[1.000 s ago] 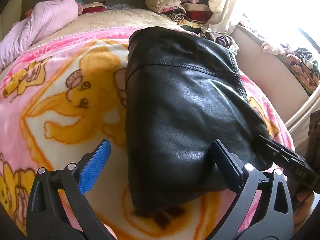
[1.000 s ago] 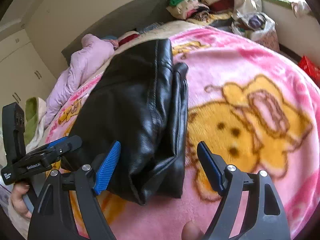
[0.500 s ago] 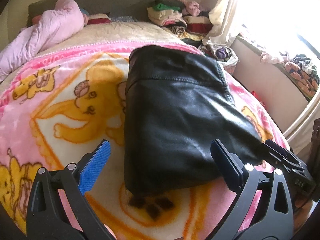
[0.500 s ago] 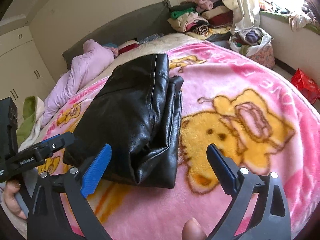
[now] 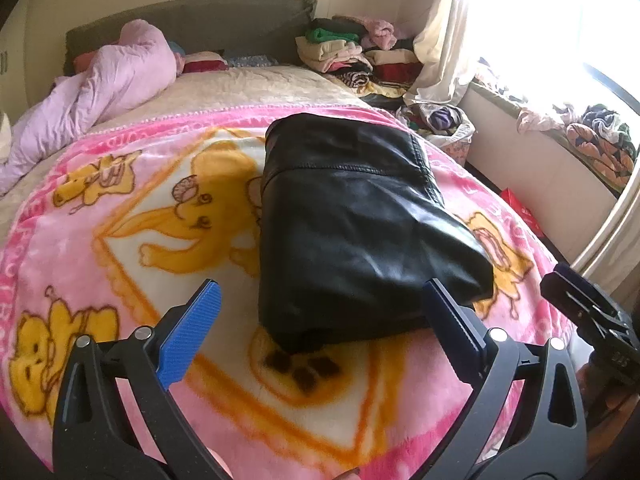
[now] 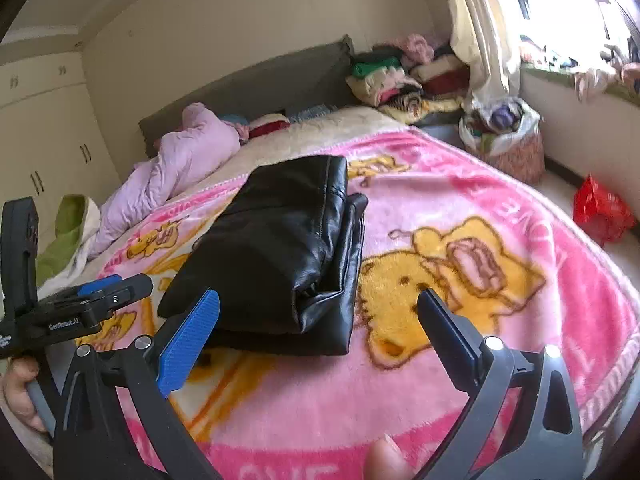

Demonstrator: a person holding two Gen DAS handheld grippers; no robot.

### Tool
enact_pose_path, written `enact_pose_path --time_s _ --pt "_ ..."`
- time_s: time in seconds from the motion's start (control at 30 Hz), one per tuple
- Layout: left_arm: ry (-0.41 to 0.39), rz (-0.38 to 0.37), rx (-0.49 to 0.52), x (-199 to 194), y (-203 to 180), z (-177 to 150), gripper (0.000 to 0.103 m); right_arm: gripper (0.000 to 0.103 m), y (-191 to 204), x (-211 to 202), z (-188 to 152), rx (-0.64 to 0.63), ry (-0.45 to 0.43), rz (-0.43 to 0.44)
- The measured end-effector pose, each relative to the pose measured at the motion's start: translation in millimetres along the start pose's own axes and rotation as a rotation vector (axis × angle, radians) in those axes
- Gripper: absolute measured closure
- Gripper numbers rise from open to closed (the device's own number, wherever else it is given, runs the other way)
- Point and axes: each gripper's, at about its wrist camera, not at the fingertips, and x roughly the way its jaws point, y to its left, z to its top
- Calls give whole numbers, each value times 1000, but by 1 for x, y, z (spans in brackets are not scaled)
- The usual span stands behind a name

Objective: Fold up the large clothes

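Folded black leather jacket lies on pink cartoon-print fleece blanket; left gripper and right gripper both gape, empty.

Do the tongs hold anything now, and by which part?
Nothing is held. The left tongs and the right tongs are open and empty; the folded black jacket lies free on the blanket.

- The folded jacket lies on the blanket, near the bed's foot end.
- The left gripper hangs spread just before the jacket's near edge; the right gripper hangs spread by its near corner, to the right of the left one.
- Behind the jacket, a quilt lies to the left at the headboard.
- A clothes pile sits right of the headboard; a basket stands on the floor right of the bed.
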Motion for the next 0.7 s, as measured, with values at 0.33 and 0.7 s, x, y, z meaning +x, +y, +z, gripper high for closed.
enact_pose_path --time_s 0.33,0.7 --pt "-53 55 27 -33 -5 -30 9 4 17 -31 -11 -79 -47 -1" --pt "-76 51 0 -51 -2 -59 9 4 24 -51 -31 -84 -88 -10"
